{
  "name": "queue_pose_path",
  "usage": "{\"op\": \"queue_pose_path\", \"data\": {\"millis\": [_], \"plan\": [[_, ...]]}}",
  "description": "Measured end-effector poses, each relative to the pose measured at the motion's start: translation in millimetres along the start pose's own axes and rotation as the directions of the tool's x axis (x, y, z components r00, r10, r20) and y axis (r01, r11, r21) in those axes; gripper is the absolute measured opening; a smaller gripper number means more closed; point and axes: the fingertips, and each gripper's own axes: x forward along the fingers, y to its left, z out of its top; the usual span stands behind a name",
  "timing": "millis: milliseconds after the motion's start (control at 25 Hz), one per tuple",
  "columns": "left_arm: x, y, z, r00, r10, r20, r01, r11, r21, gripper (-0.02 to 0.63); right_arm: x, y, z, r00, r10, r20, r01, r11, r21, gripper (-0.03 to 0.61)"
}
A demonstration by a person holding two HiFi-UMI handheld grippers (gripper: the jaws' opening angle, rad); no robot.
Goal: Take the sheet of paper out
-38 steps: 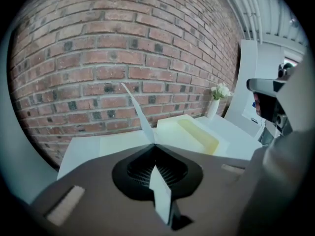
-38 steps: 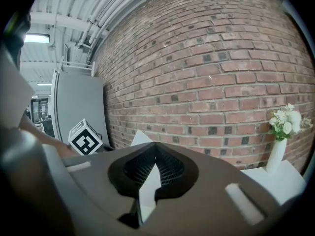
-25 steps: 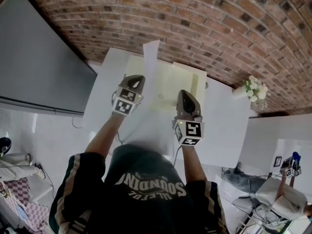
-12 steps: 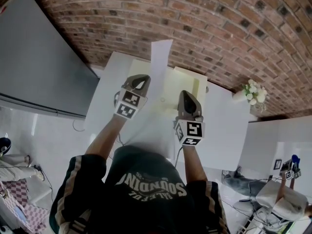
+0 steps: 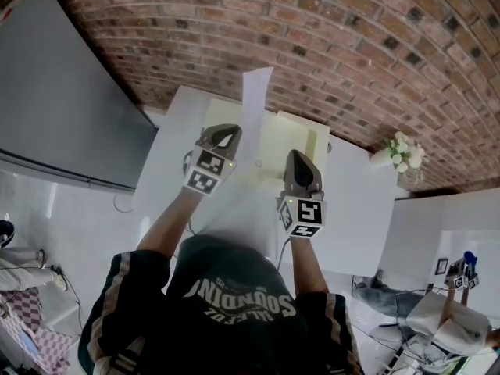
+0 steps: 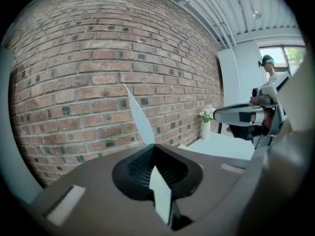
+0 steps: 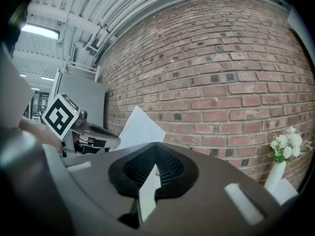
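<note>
My left gripper (image 5: 224,137) is shut on a white sheet of paper (image 5: 255,104) and holds it upright above the table, its top corner standing against the brick wall. In the left gripper view the sheet (image 6: 138,116) runs edge-on through the closed jaws of that gripper (image 6: 154,145). A cream folder (image 5: 269,135) lies on the white table (image 5: 359,209). To the right, my right gripper (image 5: 301,161) is shut on a thin pale edge of it, which shows between the jaws (image 7: 156,144). The right gripper view also shows the paper (image 7: 141,128) and the left gripper (image 7: 93,132).
A brick wall (image 5: 351,45) stands close behind the table. A small vase of white flowers (image 5: 405,148) sits at the table's right back corner. A big grey panel (image 5: 62,92) stands at the left. Another person with grippers (image 5: 461,283) is at the lower right.
My left gripper has risen a little with the sheet, so more paper stands free above the folder. The right gripper has stayed in place.
</note>
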Motion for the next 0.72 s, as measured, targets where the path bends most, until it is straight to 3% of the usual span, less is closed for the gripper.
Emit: {"op": "queue_pose_path", "data": {"millis": [720], "plan": [[15,-5,-7,1.0,-0.016,-0.022,0.016,1.0,-0.018,0.011,3,-7,-2,1.0,0.005,-0.001,-0.005,1.0,0.004,-0.003]]}}
